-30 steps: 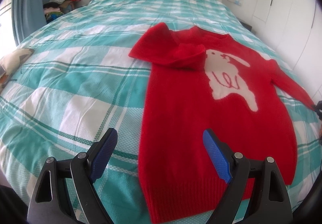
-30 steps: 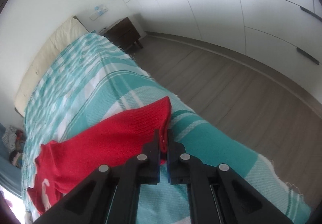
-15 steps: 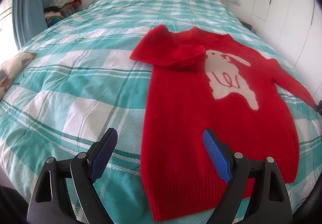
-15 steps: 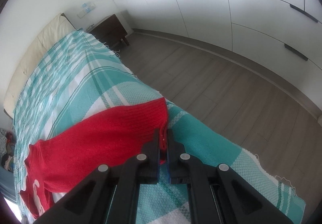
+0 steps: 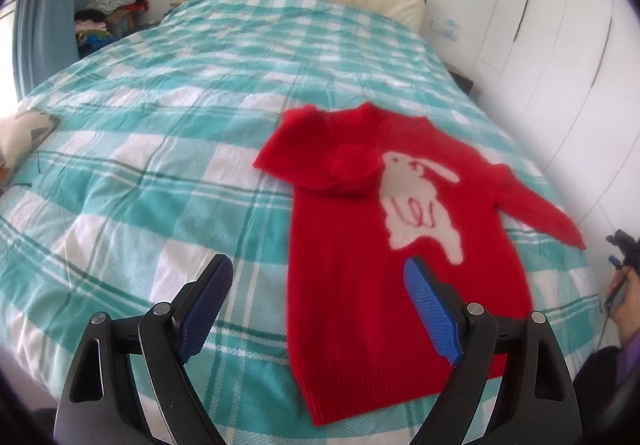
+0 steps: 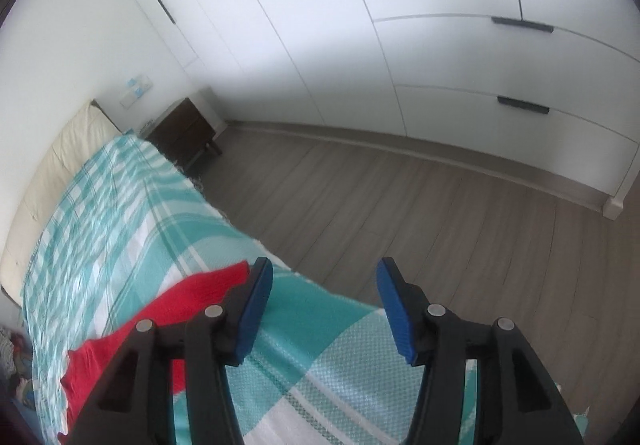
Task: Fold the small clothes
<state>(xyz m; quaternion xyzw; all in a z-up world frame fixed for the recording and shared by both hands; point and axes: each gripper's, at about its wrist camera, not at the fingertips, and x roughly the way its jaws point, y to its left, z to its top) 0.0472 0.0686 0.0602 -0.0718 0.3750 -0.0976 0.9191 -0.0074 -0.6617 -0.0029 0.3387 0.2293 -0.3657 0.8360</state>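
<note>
1. At the far left of my left wrist view, a patterned cushion lies at the edge of the teal-and-white checked bedspread, with a heap of clothes beyond the bed's corner.
2. My left gripper hangs above the near part of the bed with its blue pads spread wide, gripping nothing.
3. The red sweater with a white rabbit on its chest lies flat on the bedspread, hem toward me. Its one sleeve is folded in over the chest; the other stretches out toward the bed's edge.
4. My right gripper is released too, jaws parted and empty, above the bed's edge. The tip of the outstretched sleeve lies just beside its left pad; I cannot tell whether they touch.
5. Further right are the wooden floor and white wardrobe doors.
</note>
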